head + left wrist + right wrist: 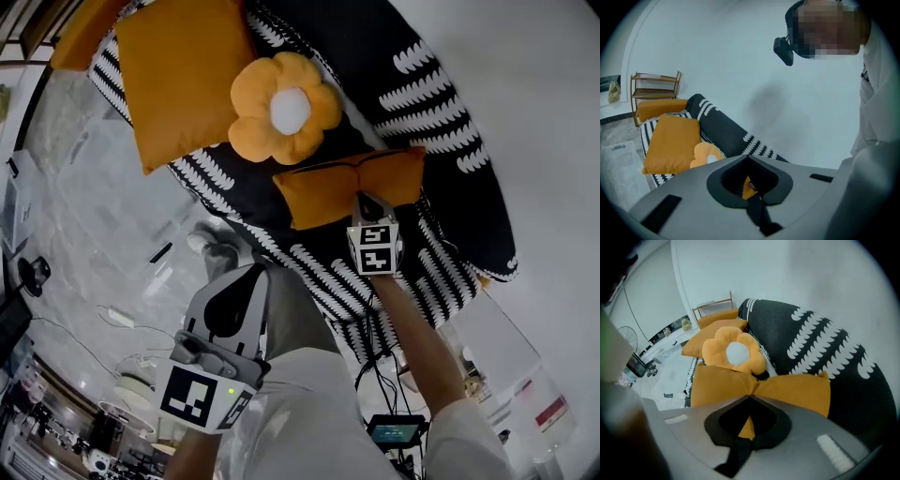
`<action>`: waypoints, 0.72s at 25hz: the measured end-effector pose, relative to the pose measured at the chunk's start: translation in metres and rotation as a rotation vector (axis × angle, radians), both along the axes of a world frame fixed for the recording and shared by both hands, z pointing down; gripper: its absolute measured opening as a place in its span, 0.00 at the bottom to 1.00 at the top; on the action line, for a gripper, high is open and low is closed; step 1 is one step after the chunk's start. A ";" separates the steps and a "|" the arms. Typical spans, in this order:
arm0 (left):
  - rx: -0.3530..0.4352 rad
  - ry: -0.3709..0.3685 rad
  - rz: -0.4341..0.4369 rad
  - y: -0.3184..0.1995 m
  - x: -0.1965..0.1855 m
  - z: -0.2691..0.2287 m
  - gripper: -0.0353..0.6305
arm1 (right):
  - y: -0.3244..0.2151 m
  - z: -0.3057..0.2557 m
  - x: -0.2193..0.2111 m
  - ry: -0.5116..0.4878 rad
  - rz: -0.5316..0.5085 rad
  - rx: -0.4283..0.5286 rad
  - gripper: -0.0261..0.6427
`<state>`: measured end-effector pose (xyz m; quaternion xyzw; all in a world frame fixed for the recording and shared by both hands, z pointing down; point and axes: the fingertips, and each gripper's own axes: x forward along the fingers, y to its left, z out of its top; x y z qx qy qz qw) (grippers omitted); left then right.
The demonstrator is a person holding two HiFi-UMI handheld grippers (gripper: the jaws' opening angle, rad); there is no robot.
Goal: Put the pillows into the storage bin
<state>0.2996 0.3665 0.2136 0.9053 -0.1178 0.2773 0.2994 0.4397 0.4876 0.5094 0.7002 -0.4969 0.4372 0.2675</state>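
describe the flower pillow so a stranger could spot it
On the black-and-white patterned sofa, look between the large square orange pillow and the creased orange pillow the right gripper pinches. The flower pillow alone has rounded petals and a white centre.

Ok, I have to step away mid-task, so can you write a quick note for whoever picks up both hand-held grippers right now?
Right hand-held gripper: shut, pinching the middle of a small orange pillow on the sofa.
Left hand-held gripper: shut, empty, held low, off the sofa.
Also on the sofa: flower pillow, large square orange pillow, orange bolster at the far end.
Done: nothing binned that shows.
Left: all the pillows. No storage bin in view, so find it first.
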 end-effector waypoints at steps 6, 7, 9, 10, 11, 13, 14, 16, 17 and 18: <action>0.006 0.014 -0.050 -0.017 -0.031 -0.002 0.07 | -0.028 -0.023 -0.045 -0.055 -0.059 0.054 0.06; 0.007 0.018 -0.059 -0.021 -0.038 -0.003 0.07 | -0.035 -0.026 -0.055 -0.067 -0.067 0.063 0.06; 0.008 0.025 -0.081 -0.029 -0.054 -0.005 0.07 | -0.051 -0.034 -0.079 -0.085 -0.096 0.080 0.06; 0.009 0.028 -0.094 -0.033 -0.063 -0.007 0.07 | -0.059 -0.038 -0.091 -0.090 -0.117 0.088 0.06; 0.009 0.030 -0.108 -0.036 -0.072 -0.007 0.07 | -0.067 -0.042 -0.102 -0.094 -0.139 0.095 0.06; 0.009 0.036 -0.134 -0.043 -0.090 -0.009 0.07 | -0.082 -0.051 -0.126 -0.098 -0.176 0.106 0.06; 0.007 0.038 -0.148 -0.047 -0.100 -0.011 0.07 | -0.088 -0.055 -0.137 -0.099 -0.191 0.112 0.06; 0.002 0.043 -0.178 -0.056 -0.120 -0.012 0.07 | -0.102 -0.063 -0.157 -0.099 -0.217 0.120 0.06; -0.001 0.046 -0.193 -0.061 -0.130 -0.013 0.07 | -0.108 -0.067 -0.166 -0.098 -0.229 0.124 0.06; -0.005 0.049 -0.208 -0.065 -0.141 -0.013 0.07 | -0.115 -0.071 -0.175 -0.098 -0.241 0.128 0.06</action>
